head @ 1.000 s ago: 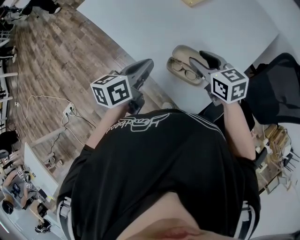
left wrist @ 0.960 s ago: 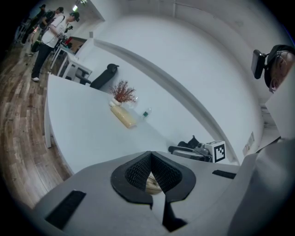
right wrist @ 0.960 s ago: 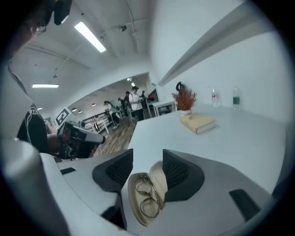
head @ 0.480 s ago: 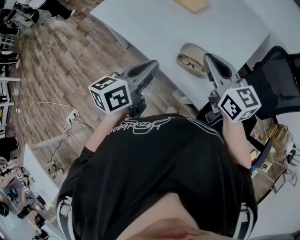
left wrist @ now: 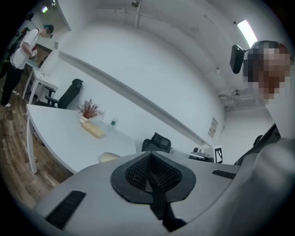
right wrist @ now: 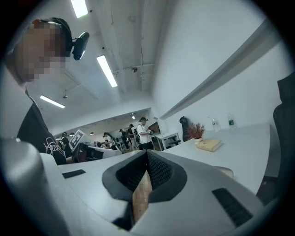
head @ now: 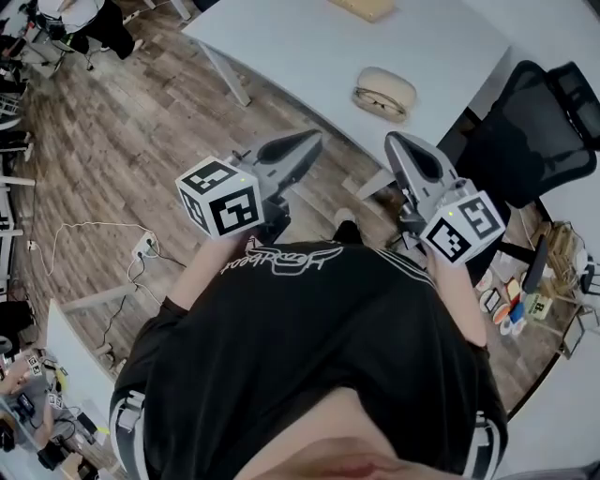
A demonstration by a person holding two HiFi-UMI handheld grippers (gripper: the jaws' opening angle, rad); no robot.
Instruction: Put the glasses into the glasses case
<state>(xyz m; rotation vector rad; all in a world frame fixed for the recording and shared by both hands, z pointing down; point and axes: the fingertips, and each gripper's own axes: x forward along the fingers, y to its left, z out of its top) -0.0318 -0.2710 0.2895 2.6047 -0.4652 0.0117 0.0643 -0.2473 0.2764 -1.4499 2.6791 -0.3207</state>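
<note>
**Both claws closed, case out on the table**

The left gripper (head: 315, 140) is grey, with a cube of square markers at its back. It is held level over the brown wood-plank floor (head: 112, 122), its jaws pressed together with nothing between them. The right gripper (head: 394, 142), alike in build, is to its right; its jaws have just been closing and now meet, empty. Both are in front of the person's black T-shirt (head: 309, 347), on the near side of the white table (head: 309, 47). The beige oval glasses case (head: 394, 82) lies open on that table near its right edge, farther off than both grippers and well apart from them — dark-rimmed glasses (head: 378, 101) lie in its nearer half. A black mesh office chair (head: 525, 122) stands right of the table, and a flat tan box (head: 367, 7) lies at the table's far side.
</note>
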